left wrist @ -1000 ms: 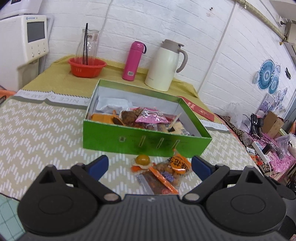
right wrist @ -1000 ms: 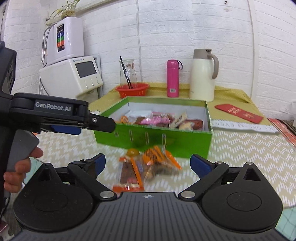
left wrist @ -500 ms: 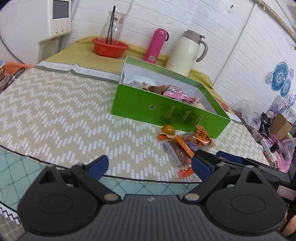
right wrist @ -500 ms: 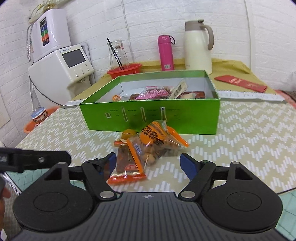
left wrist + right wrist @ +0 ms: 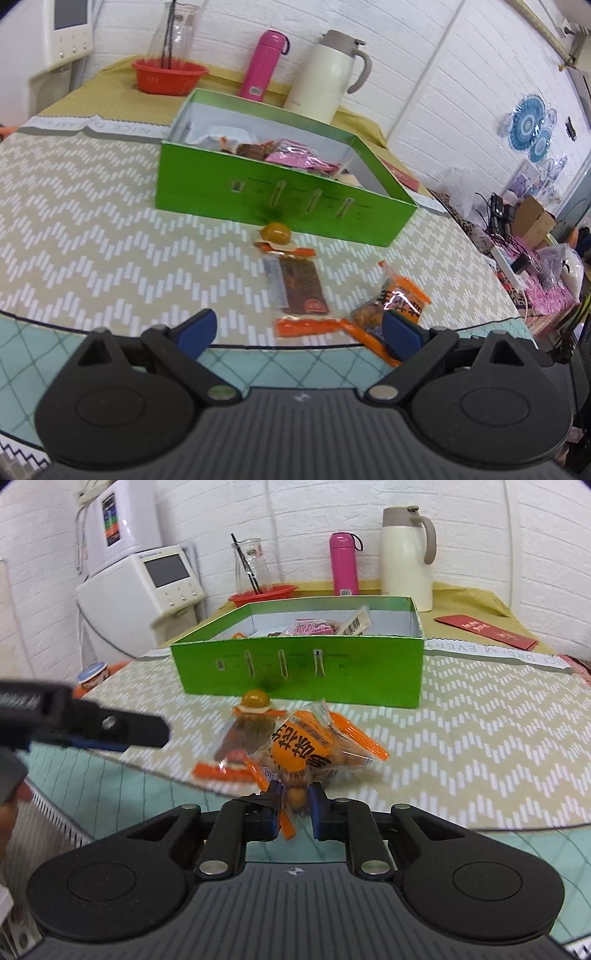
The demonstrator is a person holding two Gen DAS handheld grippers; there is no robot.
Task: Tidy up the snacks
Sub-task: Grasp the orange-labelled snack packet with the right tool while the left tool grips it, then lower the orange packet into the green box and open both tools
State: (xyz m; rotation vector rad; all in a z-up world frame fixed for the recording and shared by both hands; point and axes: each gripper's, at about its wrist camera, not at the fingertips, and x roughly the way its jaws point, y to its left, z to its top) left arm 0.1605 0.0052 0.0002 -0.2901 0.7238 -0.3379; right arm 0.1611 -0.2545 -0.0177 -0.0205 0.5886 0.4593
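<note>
1. White brick walls back a table (image 5: 480,738) laid with a zigzag-patterned cloth; at its far side stand a pink flask (image 5: 344,563), a cream jug (image 5: 404,557) and a red bowl (image 5: 264,592).

2. Straight ahead of both tongs sits the open green box (image 5: 295,668), already partly filled with packets.

3. Right gripper (image 5: 294,806): its jaws are closing on the near end of the orange nut packet (image 5: 301,747), and the crimped tail of the wrapper sits between the blue pads. Whether the pads are already pinching it firmly I cannot tell for sure, but they look to be touching it.

4. That packet's long axis runs roughly away from the right tongs toward the box, so it is taken end-on, by its nearest tip.

5. Left gripper (image 5: 301,332): jaws wide apart, nothing between them.

6. Ahead of the left tongs, slightly right of centre, lies the brown bar packet (image 5: 299,291), its long axis also pointing toward the box. A small round yellow sweet (image 5: 275,232) rests just beyond its far end, near the box wall.

7. My reading: the left tongs are the nearer to the bar, and the right to the nut packet. The box lies directly beyond both, so each move would be a lift forward over the front wall.
</note>
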